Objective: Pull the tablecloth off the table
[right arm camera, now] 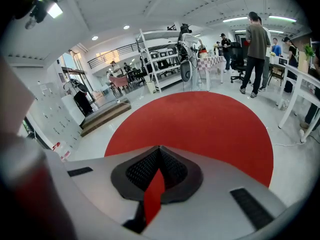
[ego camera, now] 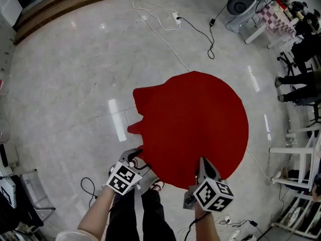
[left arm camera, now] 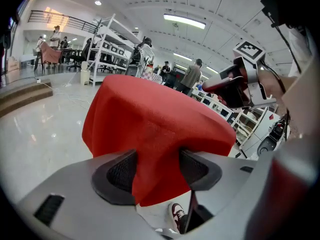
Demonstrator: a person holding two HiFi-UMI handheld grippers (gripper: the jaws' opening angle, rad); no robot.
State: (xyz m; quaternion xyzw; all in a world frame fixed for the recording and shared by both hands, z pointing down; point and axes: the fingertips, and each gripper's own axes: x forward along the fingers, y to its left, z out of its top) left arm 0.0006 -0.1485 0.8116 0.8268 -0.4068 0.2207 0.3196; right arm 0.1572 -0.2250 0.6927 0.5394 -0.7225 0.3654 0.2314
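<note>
- Head view: red tablecloth (ego camera: 195, 124) lies spread at frame centre; left gripper (ego camera: 135, 158) at its lower-left edge, right gripper (ego camera: 203, 163) at its bottom edge
- Left gripper view: jaws wide apart, tablecloth fold between them
- Right gripper view: jaws clenched on the tablecloth's thin edge

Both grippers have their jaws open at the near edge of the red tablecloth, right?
Not quite. Only the left gripper has its jaws open, with the red tablecloth between them. The right gripper has its jaws shut on the tablecloth's near edge, as the right gripper view shows.
</note>
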